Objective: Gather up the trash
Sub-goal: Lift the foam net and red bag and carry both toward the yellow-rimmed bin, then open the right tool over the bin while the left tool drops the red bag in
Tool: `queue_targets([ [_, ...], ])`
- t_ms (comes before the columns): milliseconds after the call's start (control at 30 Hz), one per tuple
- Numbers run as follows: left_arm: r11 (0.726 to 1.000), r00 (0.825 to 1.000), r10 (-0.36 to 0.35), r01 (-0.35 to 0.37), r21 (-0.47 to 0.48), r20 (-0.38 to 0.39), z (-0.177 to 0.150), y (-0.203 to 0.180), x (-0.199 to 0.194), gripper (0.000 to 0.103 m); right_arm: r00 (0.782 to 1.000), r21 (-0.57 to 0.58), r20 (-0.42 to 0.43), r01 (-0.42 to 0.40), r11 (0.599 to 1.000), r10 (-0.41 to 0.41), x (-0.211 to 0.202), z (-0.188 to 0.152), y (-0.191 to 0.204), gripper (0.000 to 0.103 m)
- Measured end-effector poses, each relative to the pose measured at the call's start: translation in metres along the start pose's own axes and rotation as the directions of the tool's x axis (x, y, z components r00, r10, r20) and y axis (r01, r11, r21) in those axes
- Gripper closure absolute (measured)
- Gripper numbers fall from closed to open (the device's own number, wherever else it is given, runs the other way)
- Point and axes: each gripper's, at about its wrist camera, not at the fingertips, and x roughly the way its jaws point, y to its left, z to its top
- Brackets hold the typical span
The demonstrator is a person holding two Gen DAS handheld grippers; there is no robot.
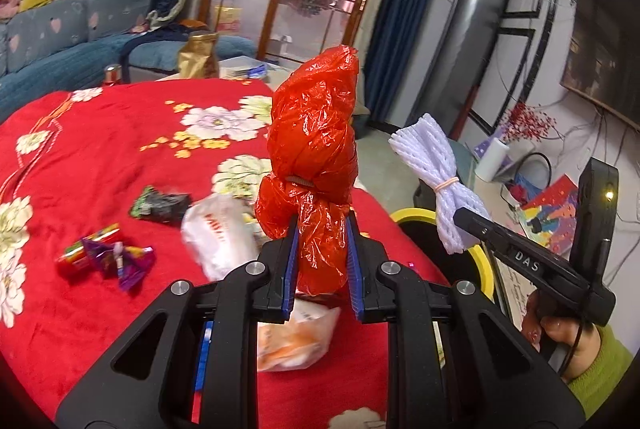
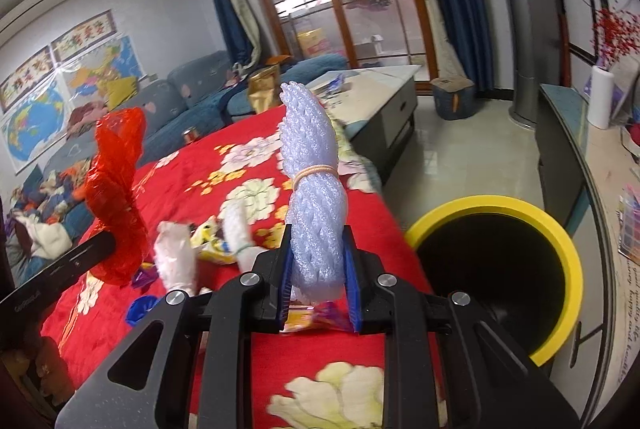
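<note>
Currently a crumpled red plastic bag [image 1: 314,165] is pinched low in the left hand-held gripper [image 1: 322,265], a banded white foam-net bundle [image 2: 312,189] in the right hand-held gripper [image 2: 318,277], above the bench's right edge. Both judged light, soft, squashable.

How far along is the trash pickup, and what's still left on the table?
Done: nothing can be confirmed; the yellow-rimmed bin's inside looks dark. In hand: the left gripper is shut on a red plastic bag, and the right gripper is shut on a white foam net bundle; neither is over the bin yet. Left: wrappers on the red floral tablecloth, including a purple wrapper, a dark wrapper and a white packet.
</note>
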Motion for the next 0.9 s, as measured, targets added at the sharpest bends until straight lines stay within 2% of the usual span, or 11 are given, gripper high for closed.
queue_targets([
  [533,0.984,0.991,-0.117,0.124,0.124,-0.058,0.001,-0.074,0.04,0.088,0.99,0.139,0.021,0.138,0.981,-0.142,-0.014,0.003,-0.082,0.082],
  [900,0.956,0.969,-0.203,0.227,0.185,-0.143,-0.009,-0.122,0.08,0.088,0.974,0.235,-0.032,0.225,0.946,-0.224,-0.015,-0.009,-0.142,0.082],
])
